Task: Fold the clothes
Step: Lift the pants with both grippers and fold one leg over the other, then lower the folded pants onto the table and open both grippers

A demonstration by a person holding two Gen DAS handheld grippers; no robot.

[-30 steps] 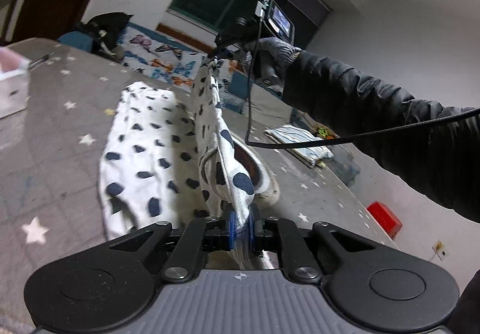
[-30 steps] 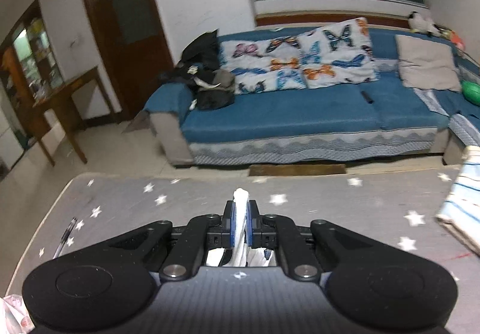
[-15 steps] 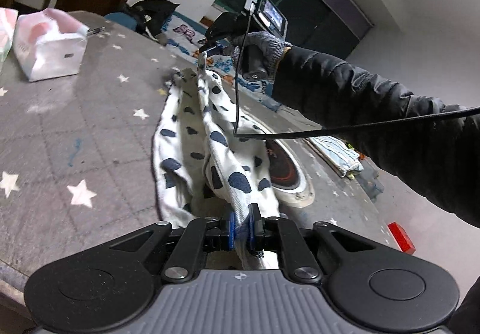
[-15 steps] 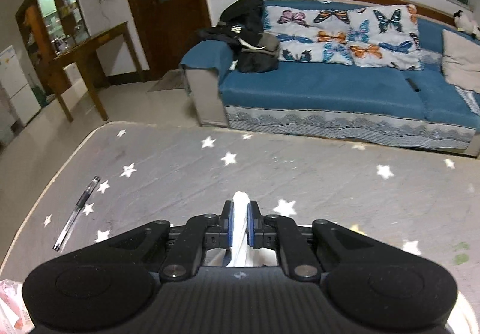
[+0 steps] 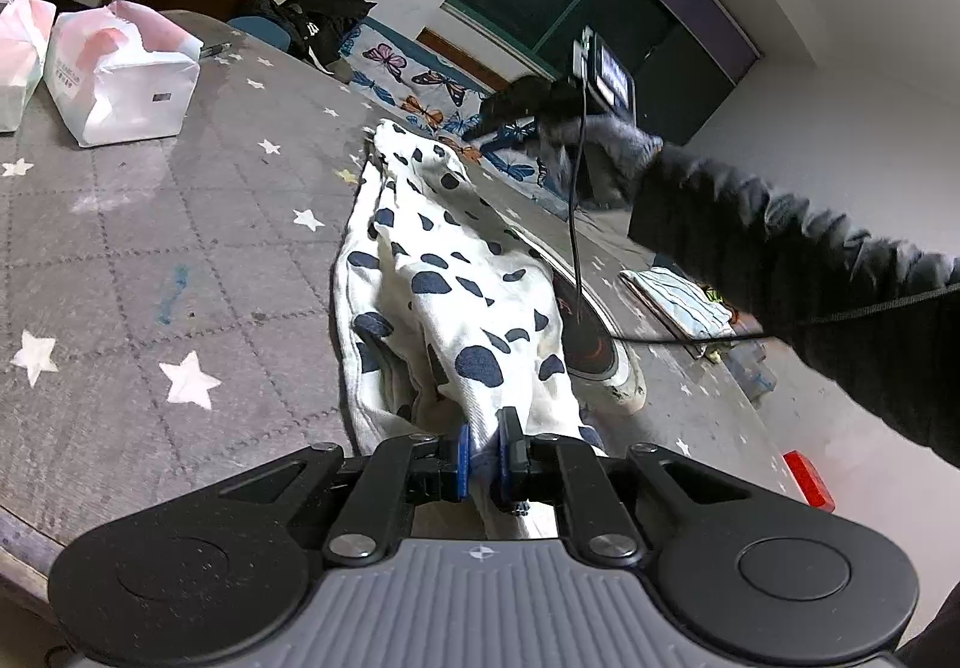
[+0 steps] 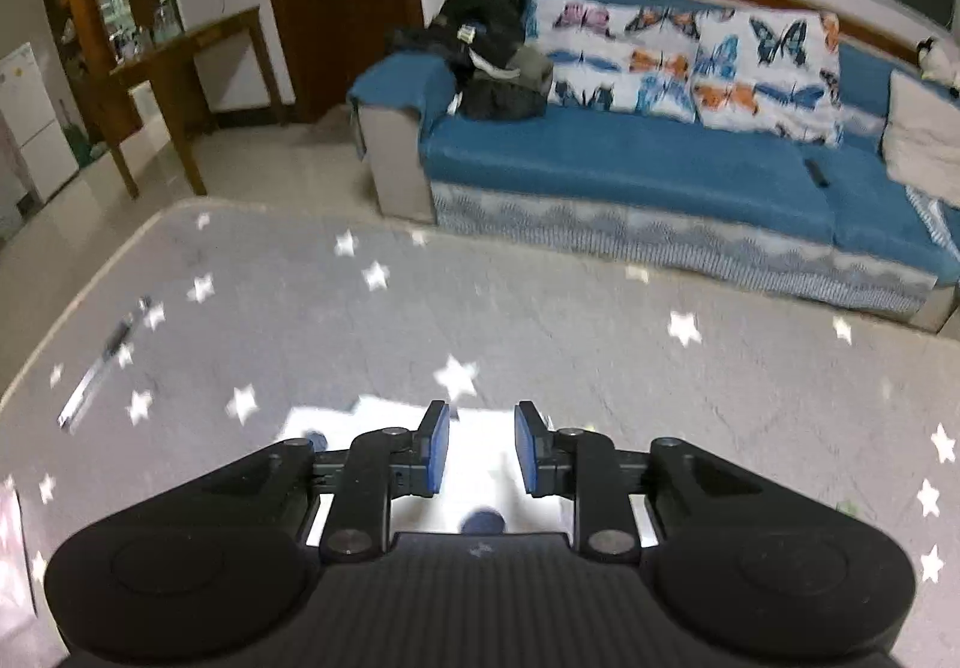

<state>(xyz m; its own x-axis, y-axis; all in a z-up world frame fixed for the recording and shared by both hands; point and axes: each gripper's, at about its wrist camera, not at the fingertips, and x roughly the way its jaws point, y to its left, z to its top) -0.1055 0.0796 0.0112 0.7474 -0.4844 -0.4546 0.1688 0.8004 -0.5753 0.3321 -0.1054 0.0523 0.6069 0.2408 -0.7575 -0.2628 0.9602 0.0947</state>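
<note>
On the star-print table (image 5: 150, 260), spotted garment (image 5: 444, 272) pinched in left gripper (image 5: 485, 455); right gripper (image 6: 480, 449) just parted (cloth below, ungripped).

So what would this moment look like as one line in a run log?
left tongs: shut on spotted garment | right tongs: jaws just opened, garment released | garment: on starred table cover

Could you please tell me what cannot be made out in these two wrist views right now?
- Left wrist view: the spotted garment's near hem, hidden behind the left gripper.
- Left wrist view: the right gripper's fingertips, motion-blurred and dark.
- Right wrist view: the garment's folds, overexposed below the right gripper.
- Right wrist view: the pen, smeared by blur.
</note>
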